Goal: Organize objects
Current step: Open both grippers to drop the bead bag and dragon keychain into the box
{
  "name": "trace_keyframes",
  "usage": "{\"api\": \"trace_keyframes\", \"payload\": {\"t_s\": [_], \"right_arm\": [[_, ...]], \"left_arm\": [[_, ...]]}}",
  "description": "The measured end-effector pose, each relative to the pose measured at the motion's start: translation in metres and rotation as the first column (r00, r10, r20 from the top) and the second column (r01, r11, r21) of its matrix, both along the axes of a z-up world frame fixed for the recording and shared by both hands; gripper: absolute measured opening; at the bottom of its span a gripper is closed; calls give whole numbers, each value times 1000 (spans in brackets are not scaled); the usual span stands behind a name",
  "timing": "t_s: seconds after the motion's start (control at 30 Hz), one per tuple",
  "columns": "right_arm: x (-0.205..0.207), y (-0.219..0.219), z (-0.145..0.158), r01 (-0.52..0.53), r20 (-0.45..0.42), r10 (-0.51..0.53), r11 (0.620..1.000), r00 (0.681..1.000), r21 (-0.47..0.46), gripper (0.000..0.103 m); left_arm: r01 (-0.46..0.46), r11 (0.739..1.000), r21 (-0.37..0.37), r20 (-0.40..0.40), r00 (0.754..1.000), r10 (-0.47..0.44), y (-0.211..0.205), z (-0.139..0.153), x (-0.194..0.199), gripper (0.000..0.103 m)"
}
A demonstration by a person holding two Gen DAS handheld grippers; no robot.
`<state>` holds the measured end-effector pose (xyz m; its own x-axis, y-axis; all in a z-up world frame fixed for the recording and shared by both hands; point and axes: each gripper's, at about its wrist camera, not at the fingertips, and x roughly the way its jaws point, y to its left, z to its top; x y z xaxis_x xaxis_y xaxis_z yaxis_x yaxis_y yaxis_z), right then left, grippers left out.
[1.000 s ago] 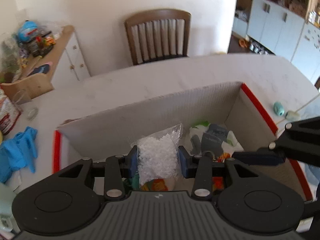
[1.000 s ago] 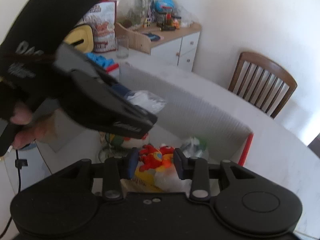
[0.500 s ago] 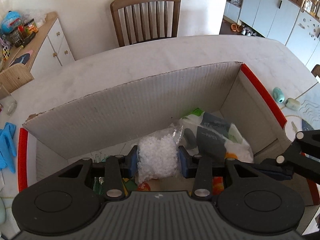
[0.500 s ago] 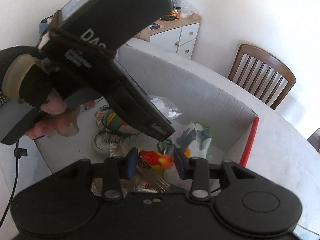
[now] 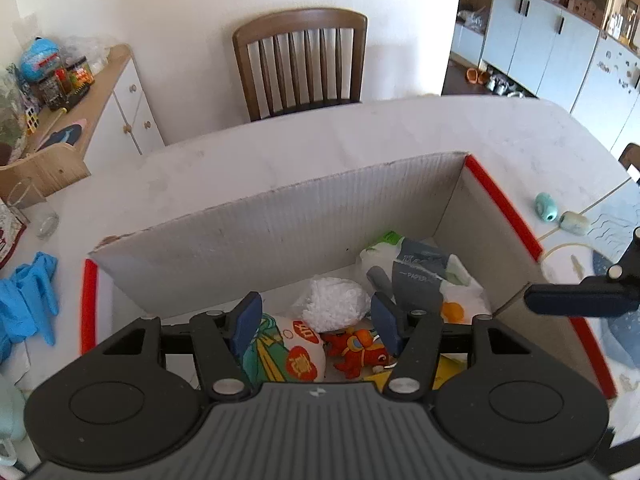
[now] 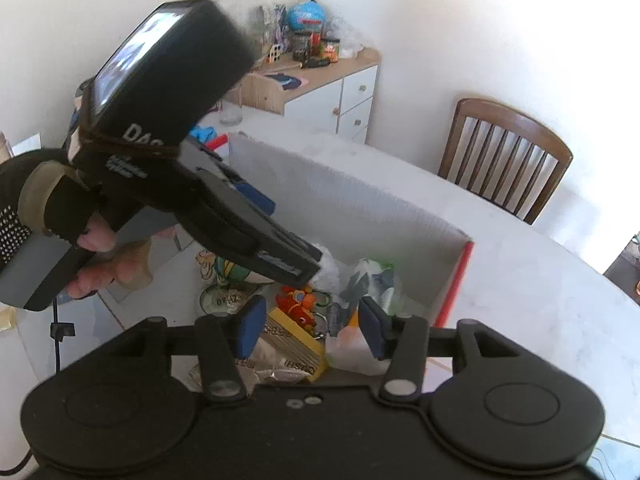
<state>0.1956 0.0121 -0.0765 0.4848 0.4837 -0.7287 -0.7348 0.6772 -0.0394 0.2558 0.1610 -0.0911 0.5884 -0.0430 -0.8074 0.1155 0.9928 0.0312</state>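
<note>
A cardboard box (image 5: 312,224) with red-taped edges stands on the white table and holds several items. A clear bag of white pellets (image 5: 334,304) lies inside it, free of my left gripper (image 5: 316,324), which is open just above it. A red toy (image 5: 360,350), a printed pouch (image 5: 288,350) and a paper pack (image 5: 420,276) lie around the bag. My right gripper (image 6: 310,326) is open and empty over the box's near side, above the red toy (image 6: 296,304) and a yellow packet (image 6: 296,344). The left gripper's body (image 6: 192,184) fills the left of the right wrist view.
A wooden chair (image 5: 300,60) stands behind the table. Blue gloves (image 5: 28,300) and a glass (image 5: 36,212) lie left of the box. Two small teal and pale objects (image 5: 546,208) lie to its right. A cluttered white cabinet (image 5: 80,92) is at far left.
My left gripper opened and let go of the pellet bag, which now lies in the box. My right gripper opened wider and drew back slightly.
</note>
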Motion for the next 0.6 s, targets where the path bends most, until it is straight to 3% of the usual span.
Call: {"api": "trace_keyframes", "payload": {"t_s": [0.37, 0.6], "right_arm": [[-15, -39, 37, 39, 24, -41, 997, 999, 72, 56], [-19, -78, 49, 55, 13, -57, 989, 998, 135, 64]], "left_arm": [[9, 1000, -3, 80, 997, -8, -13, 41, -40, 60], [-10, 1000, -18, 119, 993, 12, -33, 58, -65, 68]]}}
